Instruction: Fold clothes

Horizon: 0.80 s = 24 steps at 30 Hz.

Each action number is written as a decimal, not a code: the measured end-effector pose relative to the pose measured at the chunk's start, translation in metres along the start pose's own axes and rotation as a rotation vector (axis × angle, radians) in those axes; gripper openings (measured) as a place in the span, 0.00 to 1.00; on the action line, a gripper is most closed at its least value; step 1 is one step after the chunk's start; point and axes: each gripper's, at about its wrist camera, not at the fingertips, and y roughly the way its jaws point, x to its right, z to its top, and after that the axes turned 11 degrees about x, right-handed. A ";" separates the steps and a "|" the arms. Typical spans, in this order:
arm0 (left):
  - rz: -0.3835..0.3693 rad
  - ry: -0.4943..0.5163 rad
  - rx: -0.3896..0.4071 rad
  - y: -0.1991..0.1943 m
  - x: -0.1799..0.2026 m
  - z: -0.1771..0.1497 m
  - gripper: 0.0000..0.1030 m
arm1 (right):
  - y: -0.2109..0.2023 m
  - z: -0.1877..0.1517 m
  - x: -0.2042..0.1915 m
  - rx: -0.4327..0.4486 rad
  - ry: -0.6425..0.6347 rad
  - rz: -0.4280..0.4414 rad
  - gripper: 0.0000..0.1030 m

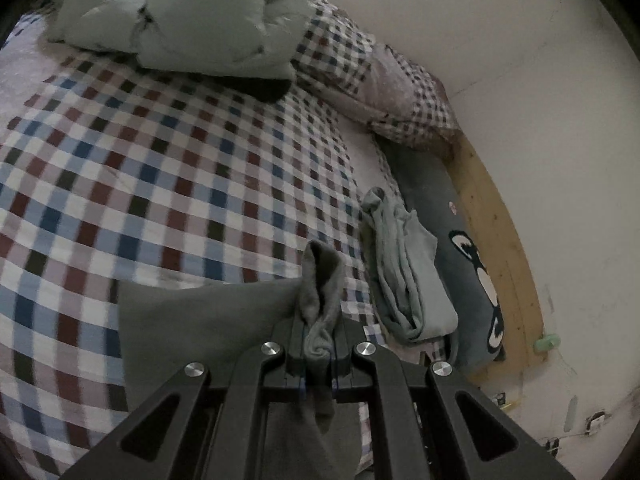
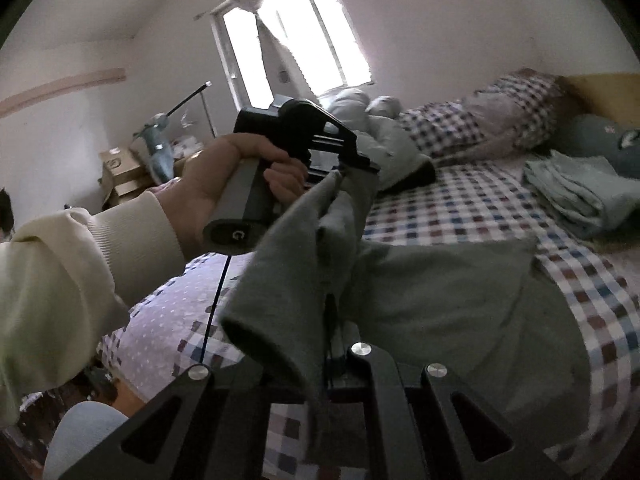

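A grey garment (image 1: 208, 320) lies partly on the checkered bed, its edge lifted. My left gripper (image 1: 320, 320) is shut on a bunched fold of it, held above the bed. In the right wrist view the garment (image 2: 440, 292) spreads over the bed and a fold drapes over my right gripper (image 2: 324, 320), which is shut on the cloth; its fingertips are mostly hidden. The left gripper (image 2: 352, 168) shows there too, held in a hand, pinching the garment's raised corner.
A pale green folded garment (image 1: 408, 280) lies by the bed's right edge, also in the right wrist view (image 2: 580, 196). A grey plush pillow (image 1: 452, 240), checkered pillow (image 1: 400, 92), heaped pale duvet (image 1: 192, 20). Wooden headboard (image 1: 500, 240), wall, window (image 2: 296, 36), boxes (image 2: 120, 176).
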 end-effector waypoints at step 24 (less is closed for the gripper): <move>0.277 0.158 -0.201 0.199 0.084 -0.095 0.06 | -0.051 -0.034 0.159 -0.078 0.345 -0.256 0.03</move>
